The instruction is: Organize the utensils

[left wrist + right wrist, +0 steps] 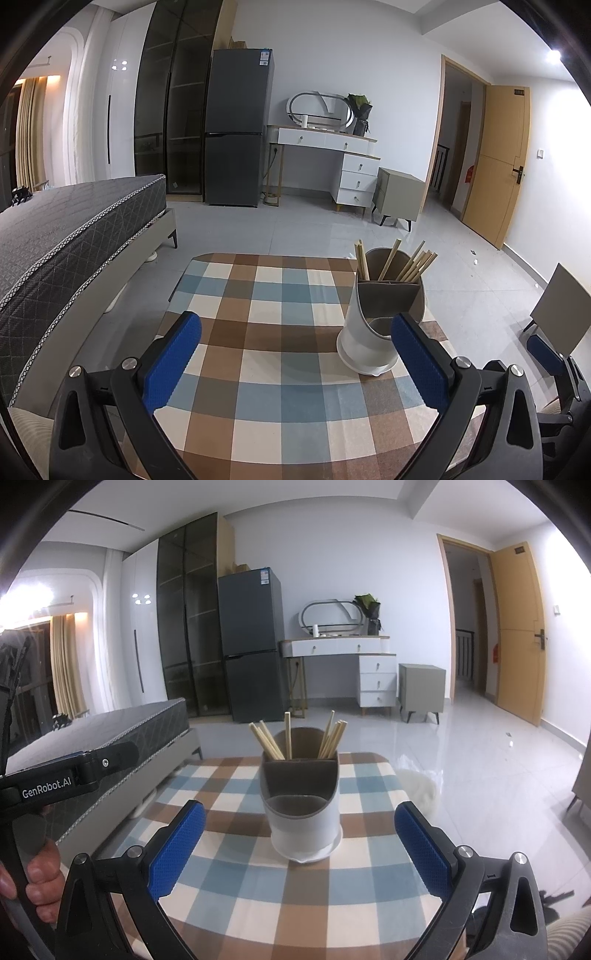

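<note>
A white and brown utensil holder (373, 325) (301, 812) stands upright on the checked tablecloth (258, 332) (236, 878). Several wooden chopsticks (406, 264) (295, 738) stick up out of its taller back compartment; its lower front compartment looks empty. My left gripper (295, 363) is open over the cloth, with the holder just ahead of its right finger. My right gripper (301, 849) is open too, with the holder centred a little beyond its fingertips. Neither holds anything. The right gripper (550, 358) shows at the left wrist view's right edge.
A grey bed (74, 229) (122, 731) runs along the table's left side. A person's hand (40, 878) grips the left tool's handle at the left of the right wrist view. Grey tiled floor (303, 229), a fridge (236, 129), a dresser (332, 147) and a small cabinet (397, 195) lie beyond.
</note>
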